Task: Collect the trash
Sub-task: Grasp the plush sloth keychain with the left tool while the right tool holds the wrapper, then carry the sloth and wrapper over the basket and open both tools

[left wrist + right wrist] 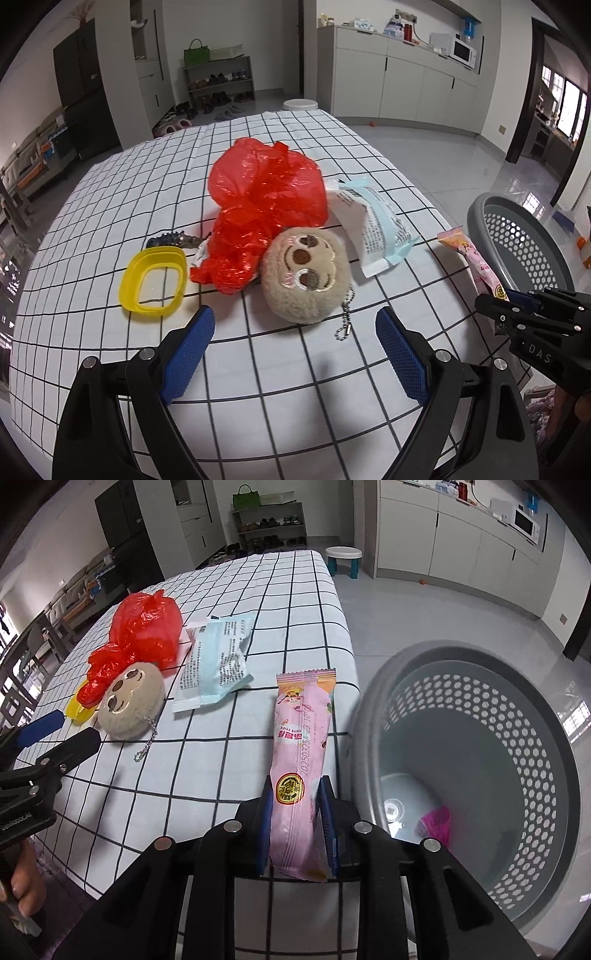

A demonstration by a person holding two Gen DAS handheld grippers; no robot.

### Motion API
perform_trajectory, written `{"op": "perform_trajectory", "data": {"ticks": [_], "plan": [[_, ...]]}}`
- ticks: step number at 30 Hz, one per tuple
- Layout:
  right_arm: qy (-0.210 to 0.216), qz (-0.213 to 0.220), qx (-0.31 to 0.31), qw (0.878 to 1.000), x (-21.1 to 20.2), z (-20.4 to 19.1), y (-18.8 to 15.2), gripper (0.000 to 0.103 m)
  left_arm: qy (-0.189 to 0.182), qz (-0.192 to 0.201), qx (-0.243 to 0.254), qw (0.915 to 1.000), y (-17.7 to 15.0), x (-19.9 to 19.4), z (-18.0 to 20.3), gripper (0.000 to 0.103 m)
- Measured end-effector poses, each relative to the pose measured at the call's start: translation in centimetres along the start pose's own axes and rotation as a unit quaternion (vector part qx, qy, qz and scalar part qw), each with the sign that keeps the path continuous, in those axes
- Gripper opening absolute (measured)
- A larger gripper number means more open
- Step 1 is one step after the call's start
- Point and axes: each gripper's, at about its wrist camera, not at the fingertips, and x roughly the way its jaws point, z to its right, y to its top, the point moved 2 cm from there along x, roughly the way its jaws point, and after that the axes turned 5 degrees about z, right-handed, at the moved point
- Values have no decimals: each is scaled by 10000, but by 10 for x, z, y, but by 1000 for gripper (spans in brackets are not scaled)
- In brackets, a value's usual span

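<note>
Grid-checked cloth tabletop [295,369] beside perforated grey plastic basket [517,738]; right claw [297,797] clamped on glossy pink snack wrapper [299,738], lower end hidden; left claw [295,332] wide, empty, near crumpled red plastic bag [266,192].

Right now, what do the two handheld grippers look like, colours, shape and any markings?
Both are black plastic frames with silver round bolts. The left gripper has two long fingers faced with blue textured pads. The right gripper matches, and its side shows pale raised lettering in the left wrist view.
</note>
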Motion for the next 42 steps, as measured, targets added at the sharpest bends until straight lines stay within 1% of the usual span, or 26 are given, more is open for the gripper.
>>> {"op": "perform_trajectory", "data": {"ticks": [8, 15, 19, 20, 22, 23, 24, 25, 28, 33, 37, 42], "plan": [[240, 160, 73, 9996, -14, 1, -1, 23, -16, -51, -46, 10000, 4, 12, 5, 87], [425, 237, 168, 9987, -18, 2, 3, 23, 118, -137, -215, 9996, 14, 35, 4, 87], [470, 230, 236, 9984, -18, 5, 5, 23, 90, -261, -264, 9993, 17, 48, 5, 87], [472, 225, 254, 9983, -18, 6, 4, 22, 89, -291, -268, 9992, 17, 50, 7, 86], [476, 229, 274, 9982, -19, 7, 4, 22, 113, -354, -241, 9990, 17, 55, 9, 77], [471, 231, 281, 9982, -20, 7, 4, 22, 108, -405, -217, 9989, 16, 57, 11, 66], [465, 231, 291, 9982, -20, 8, 3, 22, 100, -441, -211, 9988, 15, 58, 11, 62], [461, 228, 301, 9982, -21, 8, 4, 22, 81, -454, -218, 9987, 14, 58, 11, 61], [456, 245, 323, 9981, -22, 10, 4, 22, 32, -409, -215, 9989, 11, 53, 11, 55], [424, 318, 367, 9979, -28, 16, 3, 23, 23, -261, -83, 9996, 2, 33, 13, 55], [362, 381, 440, 9977, -36, 24, 0, 22, -84, -101, 35, 9999, 1, 15, 23, 55], [203, 458, 580, 9971, -46, 40, -9, 22, -383, 61, 239, 9990, 3, -7, 48, 55]]}}
